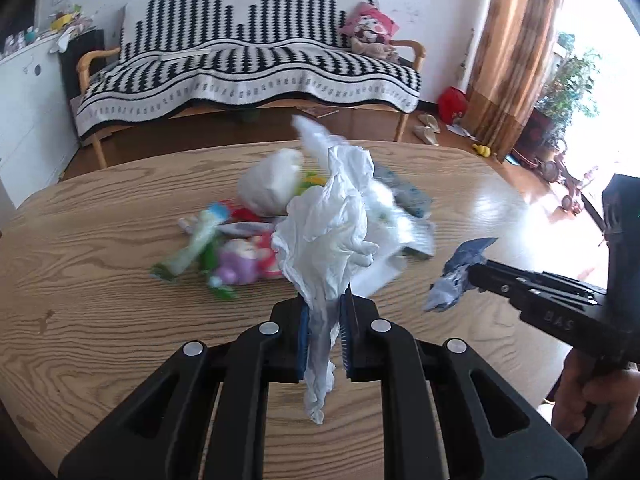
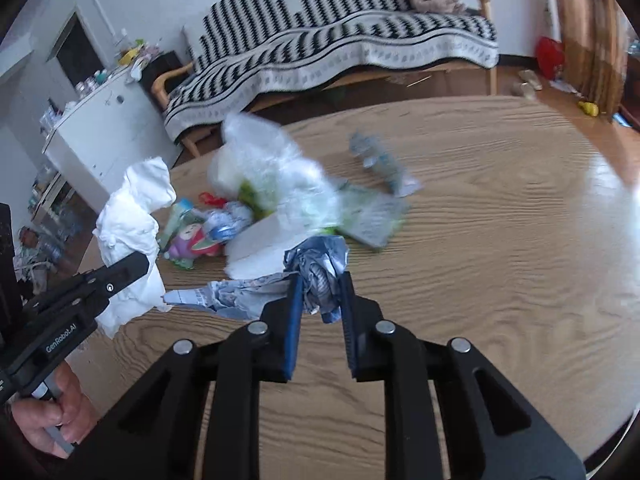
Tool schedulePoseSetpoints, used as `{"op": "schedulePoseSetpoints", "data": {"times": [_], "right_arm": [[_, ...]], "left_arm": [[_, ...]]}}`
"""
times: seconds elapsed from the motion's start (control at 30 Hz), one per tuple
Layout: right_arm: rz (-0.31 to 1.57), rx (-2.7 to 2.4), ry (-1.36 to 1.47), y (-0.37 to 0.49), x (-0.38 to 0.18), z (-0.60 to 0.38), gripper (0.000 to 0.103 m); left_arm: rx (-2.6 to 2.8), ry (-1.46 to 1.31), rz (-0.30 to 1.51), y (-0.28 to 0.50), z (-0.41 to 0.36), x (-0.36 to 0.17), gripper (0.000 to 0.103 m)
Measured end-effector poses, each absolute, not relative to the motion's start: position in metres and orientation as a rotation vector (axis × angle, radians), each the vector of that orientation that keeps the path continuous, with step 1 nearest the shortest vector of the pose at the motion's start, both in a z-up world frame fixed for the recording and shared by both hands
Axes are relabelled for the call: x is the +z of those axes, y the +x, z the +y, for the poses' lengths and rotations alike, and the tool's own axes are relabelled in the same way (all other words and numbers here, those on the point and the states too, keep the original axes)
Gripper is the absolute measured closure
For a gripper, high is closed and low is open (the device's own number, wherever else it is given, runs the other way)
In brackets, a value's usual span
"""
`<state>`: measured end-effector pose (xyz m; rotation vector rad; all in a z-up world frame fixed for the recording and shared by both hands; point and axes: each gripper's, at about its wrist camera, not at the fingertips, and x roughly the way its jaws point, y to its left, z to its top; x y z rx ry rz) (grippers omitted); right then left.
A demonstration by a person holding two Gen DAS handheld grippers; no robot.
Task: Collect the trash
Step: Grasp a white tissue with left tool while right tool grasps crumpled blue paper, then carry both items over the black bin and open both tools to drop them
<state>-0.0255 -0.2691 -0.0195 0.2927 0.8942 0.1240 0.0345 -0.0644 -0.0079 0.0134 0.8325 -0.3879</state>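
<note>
Left claw [image 1: 324, 312]: clamped on white tissue [image 1: 332, 216]. Right claw [image 2: 320, 292]: clamped on crumpled blue wrapper [image 2: 320, 268]. Risk: the wrapper's loose tail snags bench [image 2: 500, 220] litter and tears free.

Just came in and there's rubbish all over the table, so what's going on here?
A person is clearing trash with a handheld gripper in each hand. The left gripper is shut on a crumpled white tissue, held above the wooden table. The right gripper is shut on a crumpled blue-grey wrapper. A pile of wrappers and bags is left on the table.
</note>
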Motion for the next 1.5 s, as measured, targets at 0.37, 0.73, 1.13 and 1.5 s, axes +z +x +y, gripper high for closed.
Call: {"op": "schedulePoseSetpoints", "data": {"times": [0.37, 0.73, 1.13, 1.5], "right_arm": [[0.832, -0.191, 0.3, -0.114, -0.004, -0.411, 0.084], [0.8, -0.498, 0.371, -0.232, -0.018, -0.544, 0.084], [0.939, -0.738, 0.577, -0.332, -0.087, -0.655, 0.084], [1.047, -0.772, 0.707, -0.344, -0.134, -0.683, 0.084]], "left_arm": [[-0.571, 0.099, 0.827, -0.007, -0.187, -0.001, 0.091], [-0.837, 0.211, 0.819, -0.08, -0.339, -0.013, 0.091], [-1.091, 0.32, 0.875, -0.163, -0.463, -0.063, 0.091], [-1.139, 0.338, 0.919, -0.172, -0.505, -0.083, 0.091]]}}
